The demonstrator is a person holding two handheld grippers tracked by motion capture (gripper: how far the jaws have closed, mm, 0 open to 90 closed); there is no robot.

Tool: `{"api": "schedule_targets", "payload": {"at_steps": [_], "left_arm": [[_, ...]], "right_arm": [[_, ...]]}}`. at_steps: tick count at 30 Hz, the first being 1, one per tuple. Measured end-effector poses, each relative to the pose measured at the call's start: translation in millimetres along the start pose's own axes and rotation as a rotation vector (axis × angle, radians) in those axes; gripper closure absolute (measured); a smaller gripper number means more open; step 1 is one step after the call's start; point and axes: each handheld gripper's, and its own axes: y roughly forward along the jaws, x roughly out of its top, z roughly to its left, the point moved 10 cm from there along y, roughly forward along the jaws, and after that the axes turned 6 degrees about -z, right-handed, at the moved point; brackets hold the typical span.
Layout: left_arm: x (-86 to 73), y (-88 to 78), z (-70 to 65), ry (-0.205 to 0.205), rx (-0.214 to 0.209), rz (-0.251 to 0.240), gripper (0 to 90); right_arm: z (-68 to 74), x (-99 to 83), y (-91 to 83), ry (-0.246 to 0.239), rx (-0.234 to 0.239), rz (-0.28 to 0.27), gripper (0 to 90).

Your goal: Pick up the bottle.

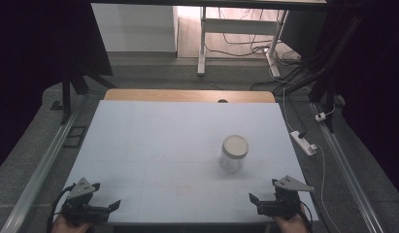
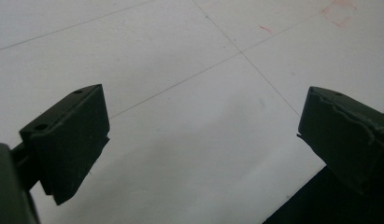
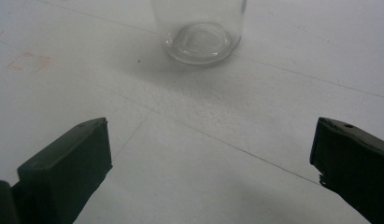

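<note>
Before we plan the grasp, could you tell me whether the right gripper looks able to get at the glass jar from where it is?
Probably yes. The right gripper is open, and the jar stands upright ahead of it with just bare table between them.

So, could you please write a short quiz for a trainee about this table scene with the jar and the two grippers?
1. True or false: the clear glass jar with the pale round lid stands upright on the white table.
2. Which gripper is nearer to the jar? A) left gripper B) right gripper
3. Fill in the missing word: both grippers are ____ and hold nothing.

Key
1. True. The lid is on top and the base rests on the table.
2. B. The jar stands on the right half of the table, and its base appears ahead of the open jaws in the right gripper view.
3. open.
</note>
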Motion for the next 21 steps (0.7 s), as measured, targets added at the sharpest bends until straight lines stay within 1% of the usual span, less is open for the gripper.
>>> {"api": "schedule_targets", "payload": {"at_steps": [6,9,14,17,21], "left_arm": [[-1.3,1.9,-0.9,0.011,-0.002,0.019,3.4],[-1.3,1.8,-1.1,0.013,-0.004,0.021,3.5],[-1.6,2.2,-1.0,0.009,-0.007,0.025,3.6],[-1.3,1.7,-0.3,-0.002,-0.011,0.020,3.5],[-1.2,2.1,-0.2,-0.006,-0.012,0.019,3.5]], "right_arm": [[2.9,-1.0,1.3,-0.020,0.012,0.014,0.0],[3.6,-1.4,1.7,-0.021,0.017,0.019,0.0],[3.4,-1.5,2.0,-0.015,0.022,0.020,0.0],[3.8,-1.5,1.9,-0.017,0.022,0.021,0.0],[4.3,-1.4,1.8,-0.025,0.023,0.020,0.0]]}}
